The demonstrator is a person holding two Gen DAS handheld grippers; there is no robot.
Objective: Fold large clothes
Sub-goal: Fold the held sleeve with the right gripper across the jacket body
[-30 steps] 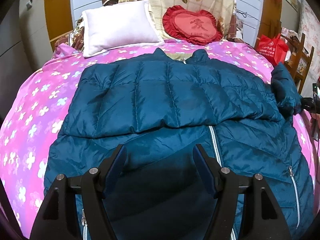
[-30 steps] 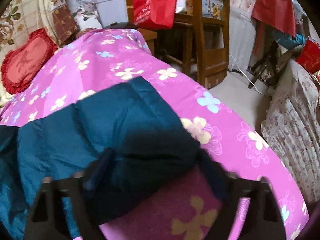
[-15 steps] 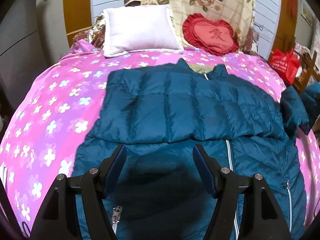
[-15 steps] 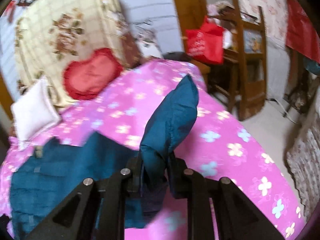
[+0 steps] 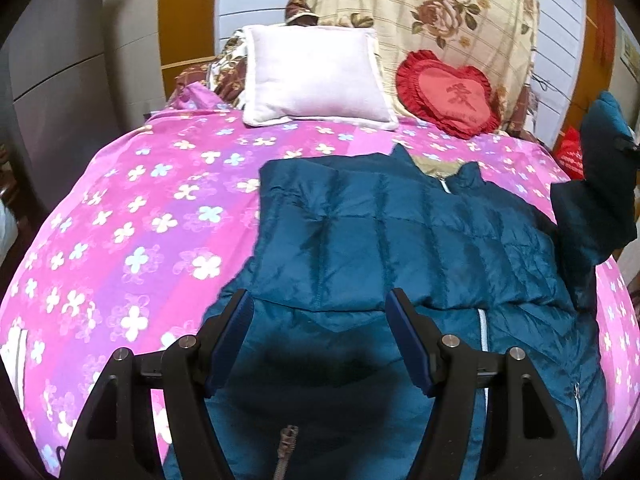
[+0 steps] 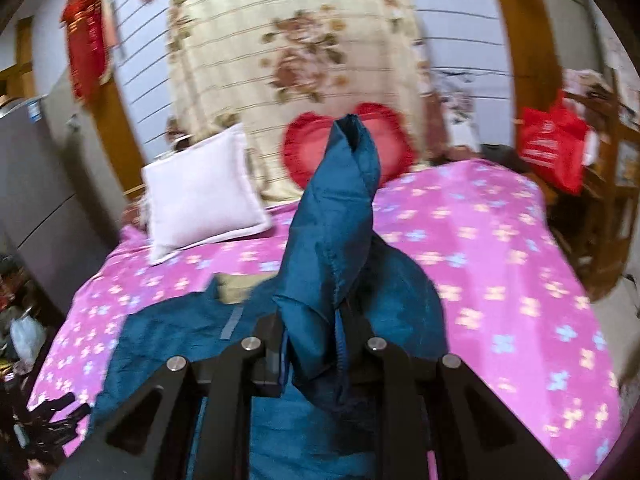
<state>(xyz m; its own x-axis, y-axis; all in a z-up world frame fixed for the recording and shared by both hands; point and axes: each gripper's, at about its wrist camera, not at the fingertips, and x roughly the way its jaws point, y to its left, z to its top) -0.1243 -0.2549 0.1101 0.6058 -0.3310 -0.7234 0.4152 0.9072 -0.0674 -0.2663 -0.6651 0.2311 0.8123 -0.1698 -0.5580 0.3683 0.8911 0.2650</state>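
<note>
The dark teal quilted down jacket [image 5: 400, 248] lies front-up on the pink flower-print bedspread [image 5: 152, 232], its collar toward the head of the bed and its white zipper running down the middle. 1 sleeve is folded flat across the chest. The other sleeve [image 6: 336, 240] is lifted off the bed: the right gripper [image 6: 316, 344] is clenched on it, the fabric pinched between its 2 black fingers and the cuff end standing up above them. From the left wrist view this raised sleeve [image 5: 600, 184] hangs in the air at the right edge of the bed, above the jacket's shoulder.

The left gripper [image 5: 320, 328] hovers over the jacket's lower front with its jaws spread wide and nothing between them; its blue-padded fingers [image 5: 230, 336] frame the folded sleeve's edge. A metal zipper pull [image 5: 286, 440] lies below it.

At the head of the bed, a white square pillow [image 5: 316, 76] sits beside a red heart-shaped ruffled cushion [image 5: 452, 92], both against a cream rose-print cloth [image 5: 460, 12]. A red bag [image 6: 556, 144] hangs on wooden furniture to the bed's right.
</note>
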